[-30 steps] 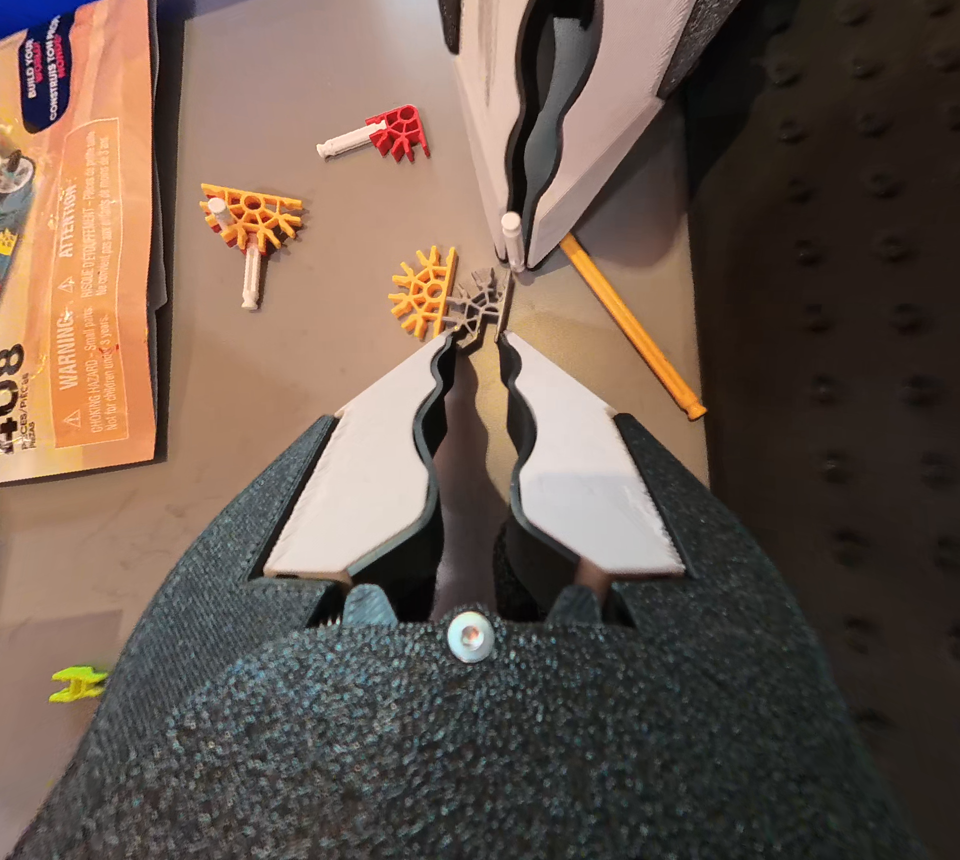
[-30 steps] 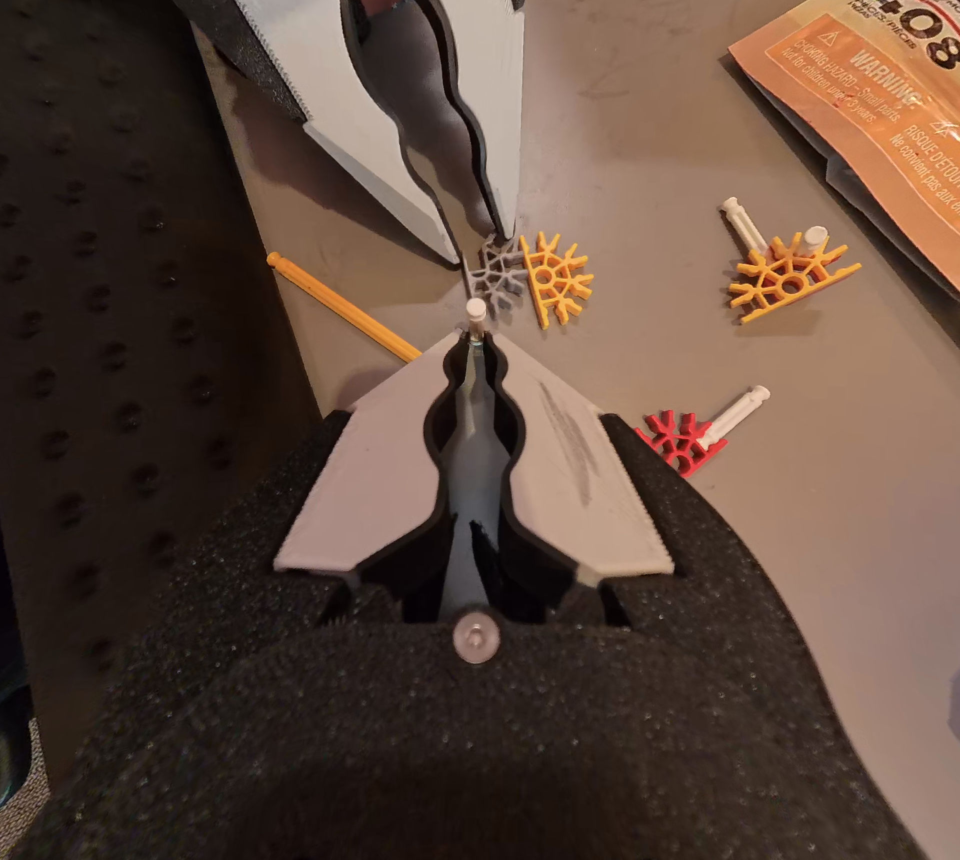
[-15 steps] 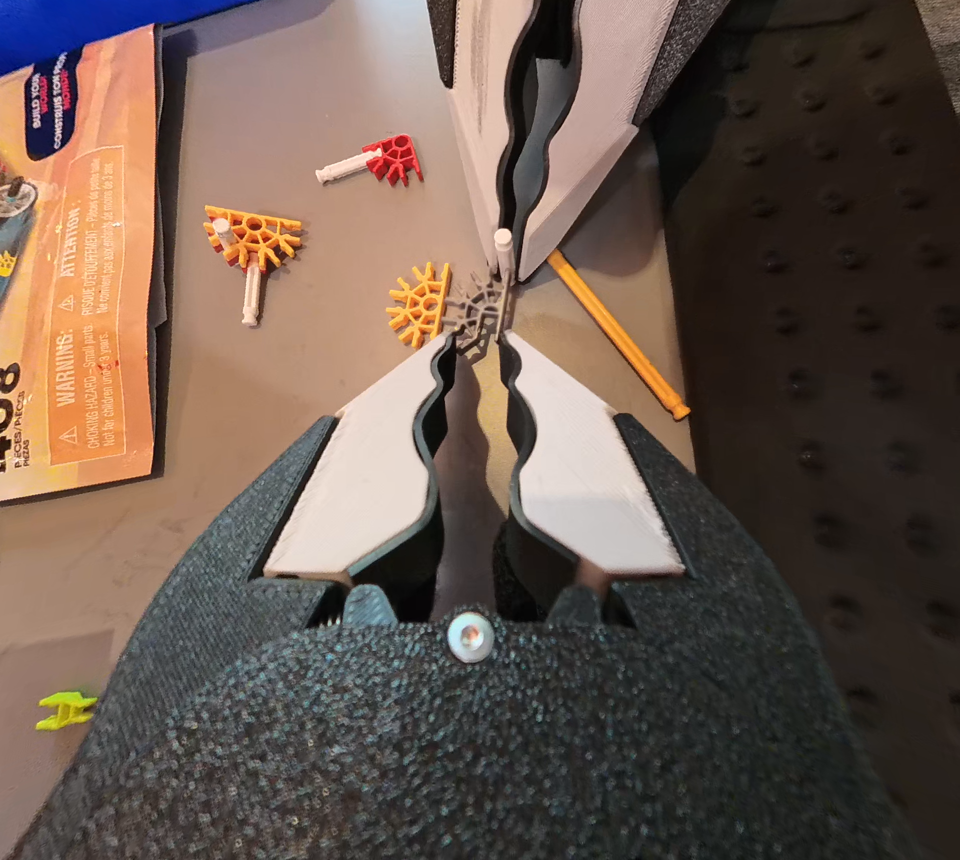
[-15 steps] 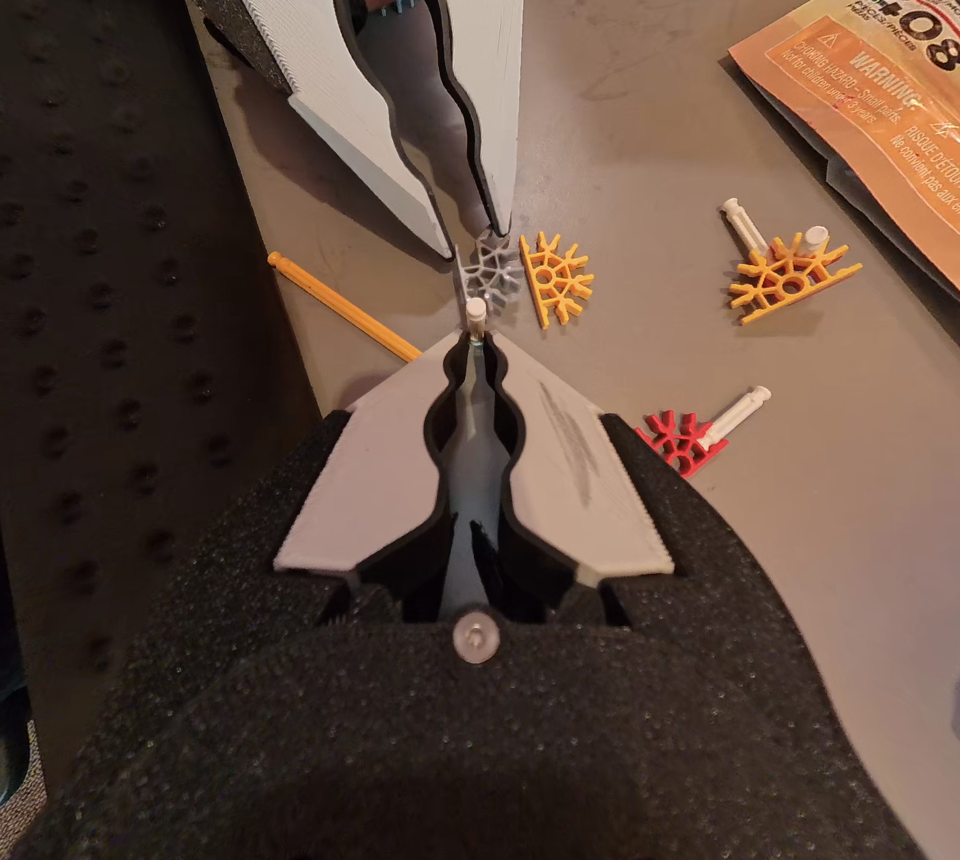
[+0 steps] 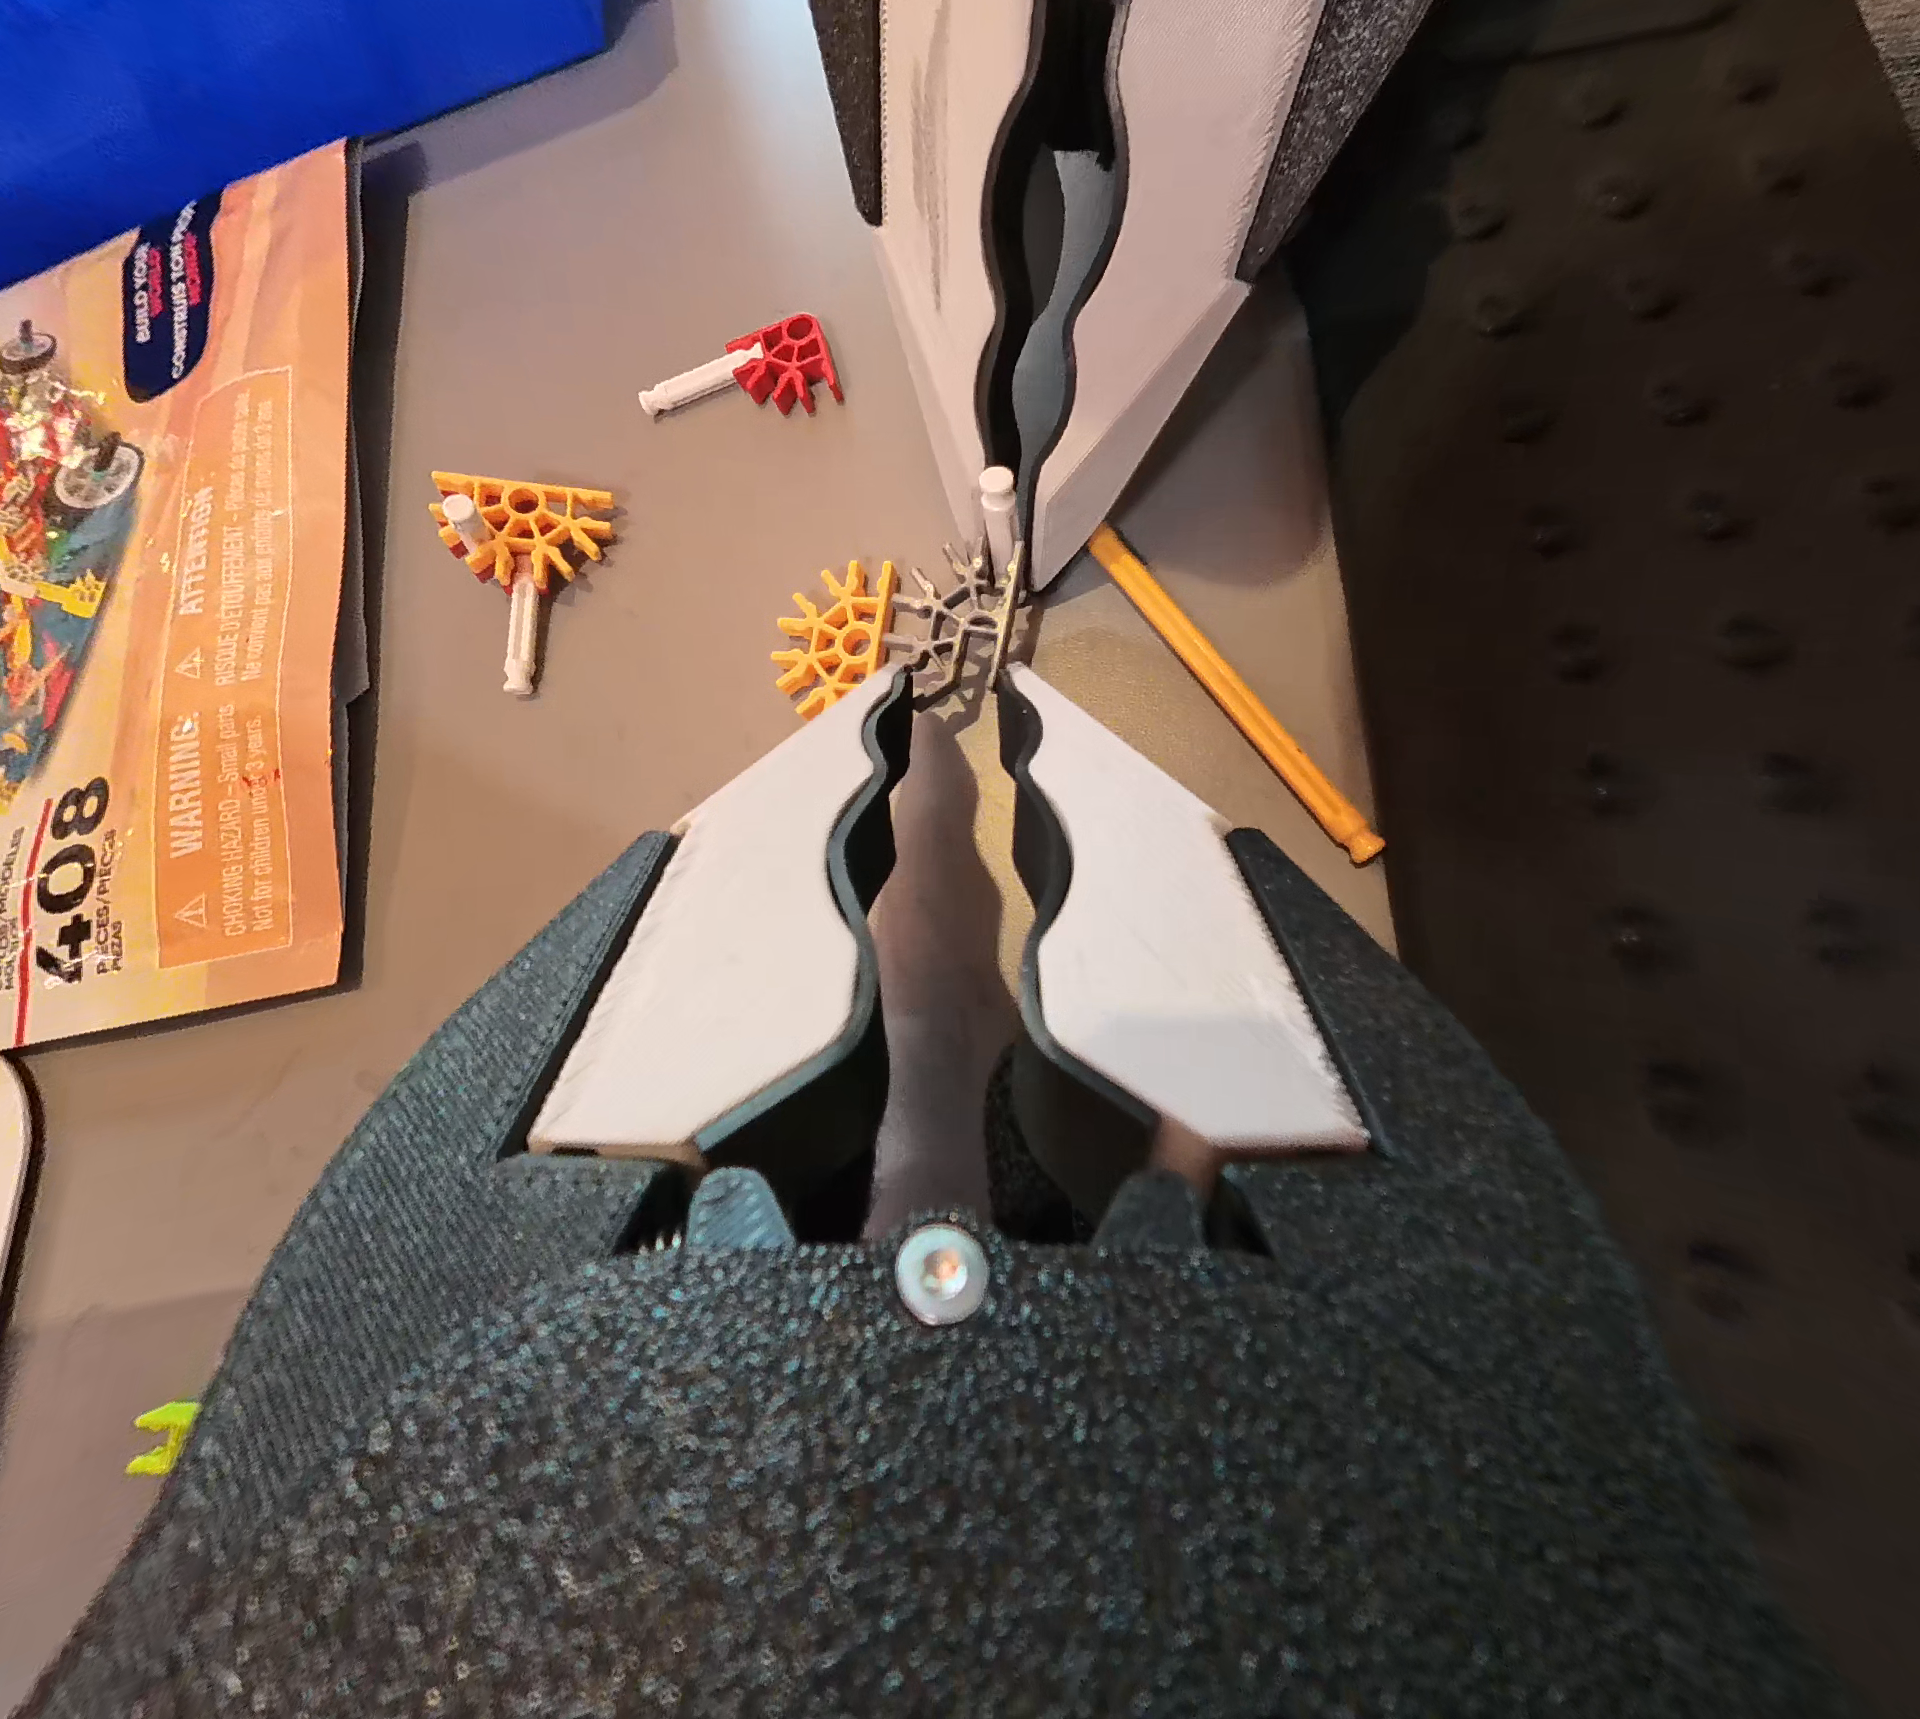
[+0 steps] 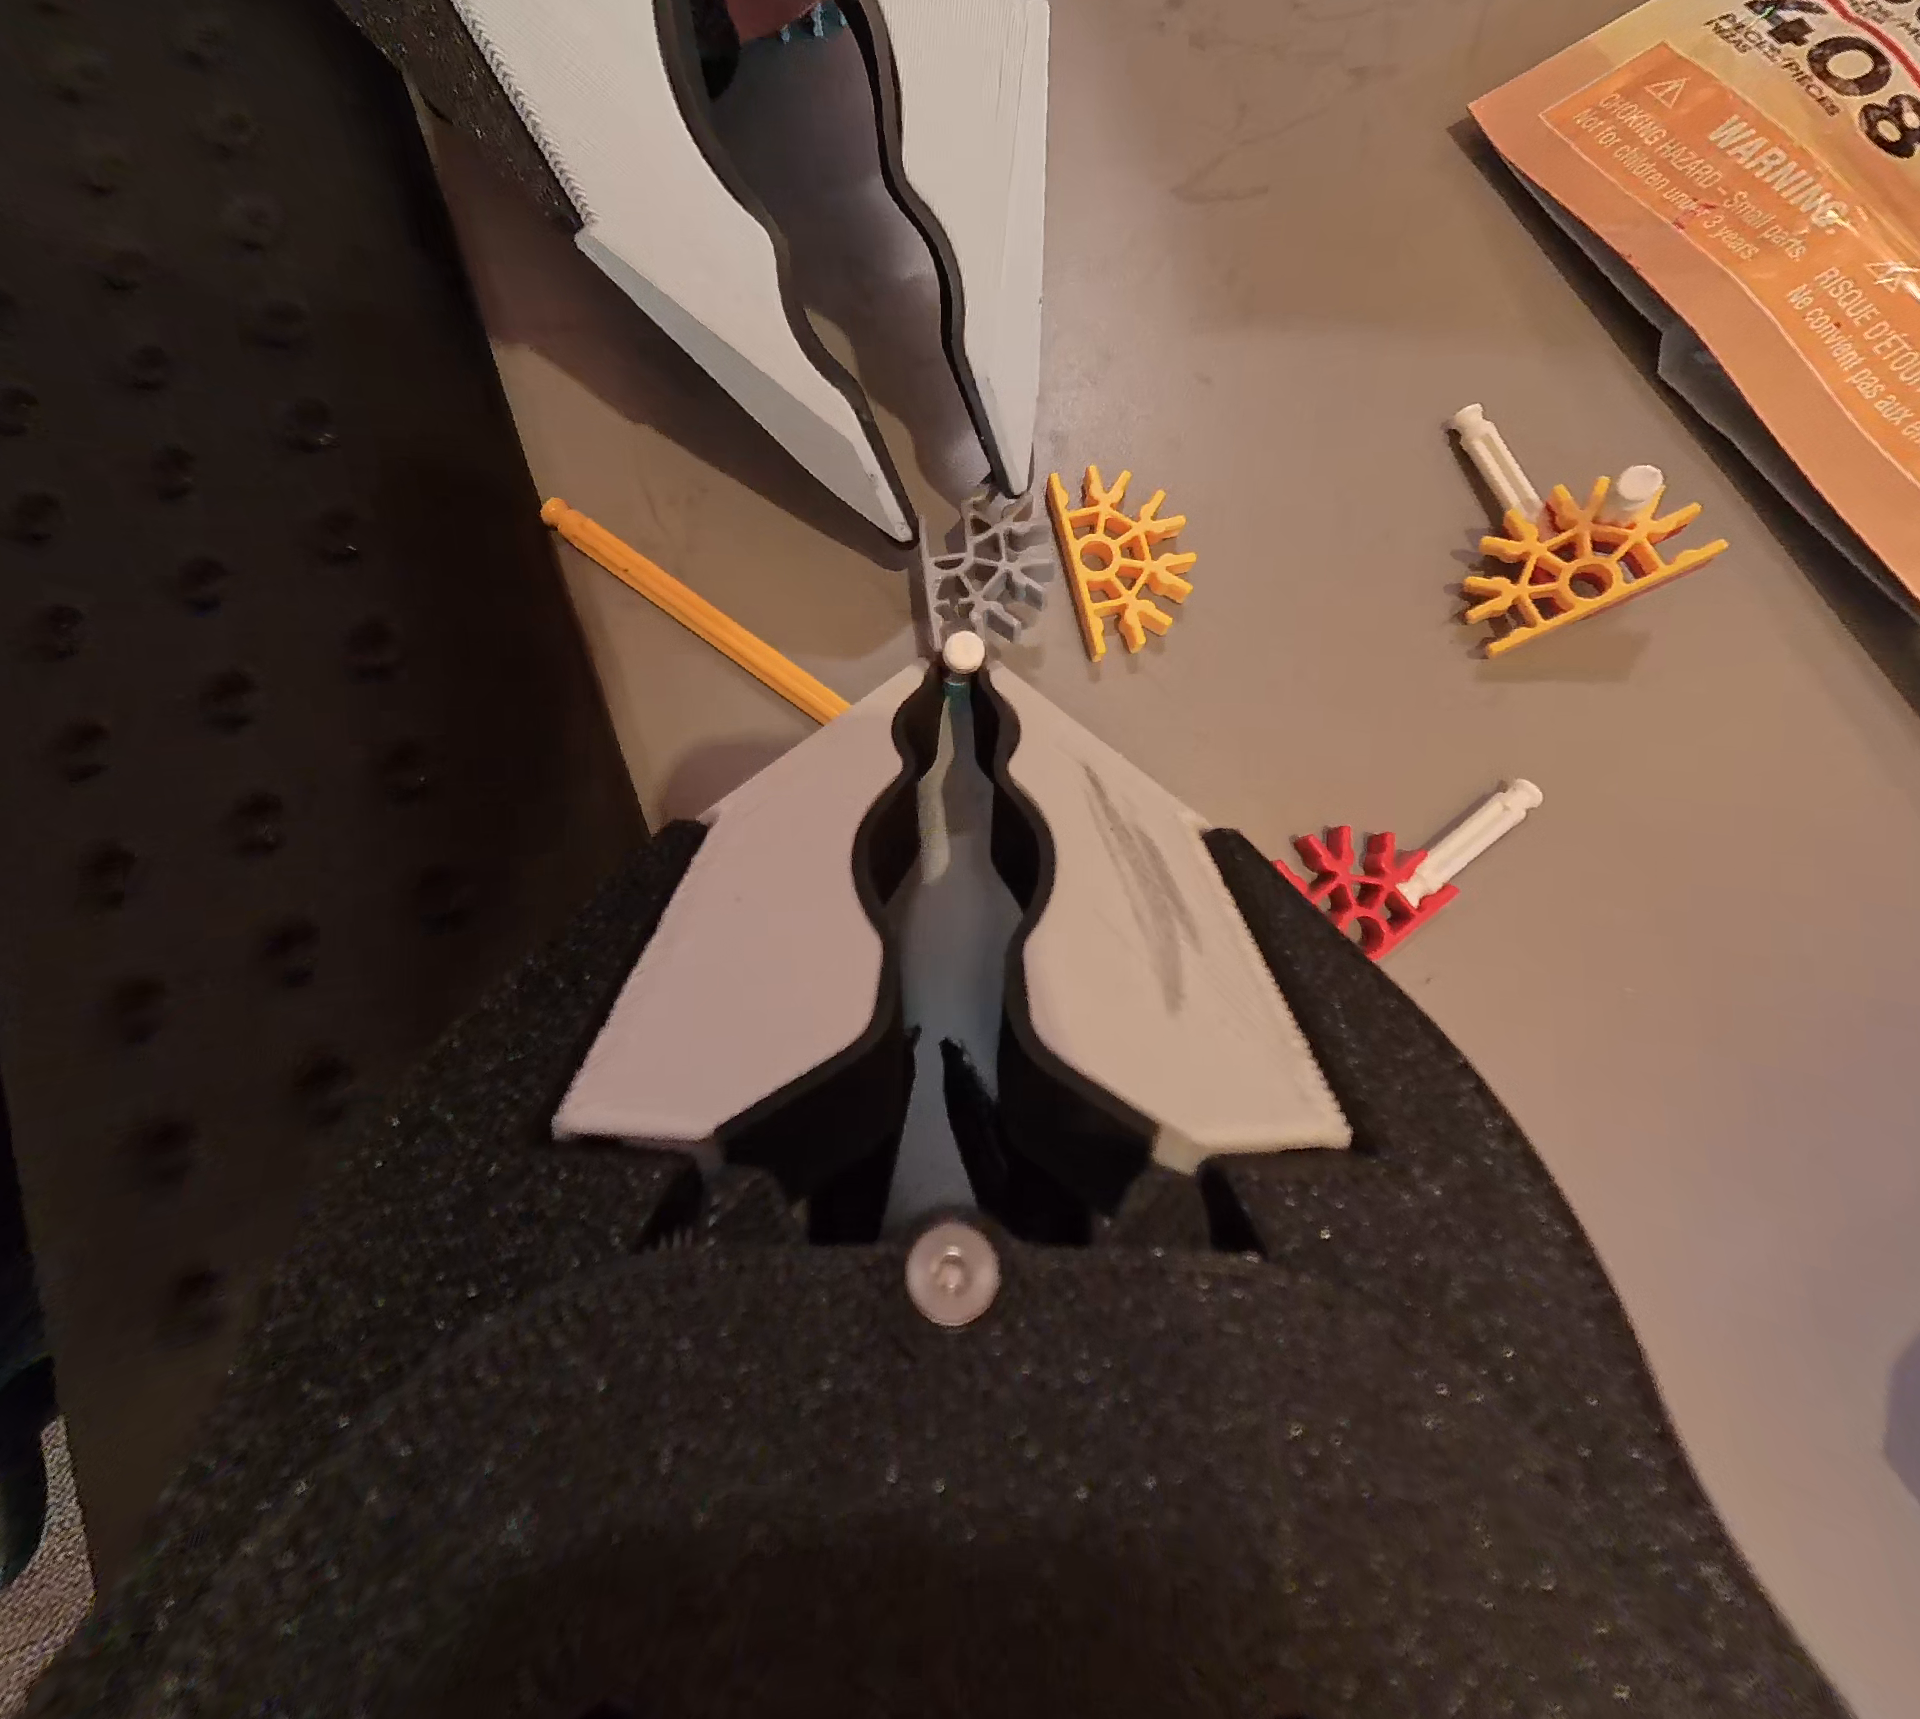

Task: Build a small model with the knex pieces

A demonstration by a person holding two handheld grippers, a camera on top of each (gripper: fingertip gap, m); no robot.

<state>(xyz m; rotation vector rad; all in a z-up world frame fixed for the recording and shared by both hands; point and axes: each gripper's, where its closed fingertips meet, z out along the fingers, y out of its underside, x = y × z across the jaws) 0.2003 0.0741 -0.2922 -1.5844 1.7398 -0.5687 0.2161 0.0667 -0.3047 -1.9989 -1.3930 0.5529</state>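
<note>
Since a second ago, my left gripper (image 5: 951, 682) has stayed narrowly closed on the grey connector (image 5: 961, 620), lifted off the table (image 5: 644, 235) beside the orange connector (image 5: 836, 635). My right gripper (image 6: 961, 682), clamped on a white rod (image 6: 963, 651), has closed in until the rod's tip meets the grey piece.

- Lighting: dim, warm, soft overhead.
- Shadows: diffuse, beneath the parts.
- Glare: faint sheen on the table (image 5: 644, 111).
- Distortion: wide-angle stretch and blur at edges.
</note>
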